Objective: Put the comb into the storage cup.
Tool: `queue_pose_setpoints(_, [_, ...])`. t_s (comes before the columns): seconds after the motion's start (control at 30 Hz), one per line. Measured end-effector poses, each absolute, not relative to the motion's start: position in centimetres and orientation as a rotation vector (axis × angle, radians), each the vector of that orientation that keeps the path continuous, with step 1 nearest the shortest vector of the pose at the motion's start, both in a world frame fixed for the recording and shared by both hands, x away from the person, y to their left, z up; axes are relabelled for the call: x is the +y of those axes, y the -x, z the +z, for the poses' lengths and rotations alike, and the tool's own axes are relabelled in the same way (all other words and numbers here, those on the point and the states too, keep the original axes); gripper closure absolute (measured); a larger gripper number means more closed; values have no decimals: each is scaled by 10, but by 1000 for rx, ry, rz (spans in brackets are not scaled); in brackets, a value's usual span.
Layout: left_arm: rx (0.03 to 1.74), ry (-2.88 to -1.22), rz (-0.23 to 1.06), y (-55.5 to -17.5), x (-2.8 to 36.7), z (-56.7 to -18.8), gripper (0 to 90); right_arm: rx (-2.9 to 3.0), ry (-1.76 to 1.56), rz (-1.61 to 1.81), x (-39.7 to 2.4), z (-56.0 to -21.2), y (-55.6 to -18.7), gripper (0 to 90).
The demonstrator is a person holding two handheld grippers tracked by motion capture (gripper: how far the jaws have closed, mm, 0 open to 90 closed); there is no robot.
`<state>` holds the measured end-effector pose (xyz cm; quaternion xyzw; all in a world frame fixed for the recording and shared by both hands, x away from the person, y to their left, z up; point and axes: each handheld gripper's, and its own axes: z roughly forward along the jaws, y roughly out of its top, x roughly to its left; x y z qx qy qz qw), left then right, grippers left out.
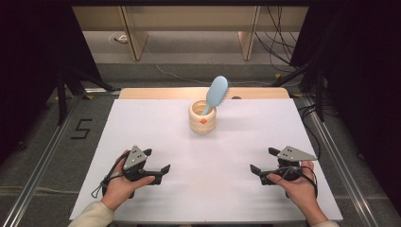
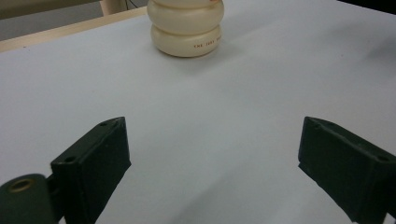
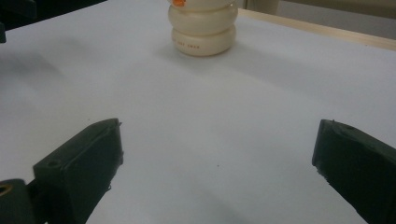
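Brush (image 1: 216, 93) handle hidden inside cup (image 1: 202, 120)

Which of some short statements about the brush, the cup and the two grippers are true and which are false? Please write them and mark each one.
1. The blue brush stands in the cream cup, its head leaning out over the rim. True.
2. The left gripper is shut on the brush. False: its jaws are apart with nothing between them, and it is near the front edge of the white table, away from the cup.
3. The right gripper is open. True.
4. The cup lies on its side. False: it stands upright.
5. The cup has an orange mark on its side. True.
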<state>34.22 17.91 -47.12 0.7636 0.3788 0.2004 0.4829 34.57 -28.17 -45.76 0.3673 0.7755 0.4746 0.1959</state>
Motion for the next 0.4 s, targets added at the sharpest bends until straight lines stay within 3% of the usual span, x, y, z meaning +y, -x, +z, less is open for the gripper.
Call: queue_pose_setpoints(0.4, [923,-1861,488,-342,179,-471,85,2180,-1031,1335,-281,-460,-347,27])
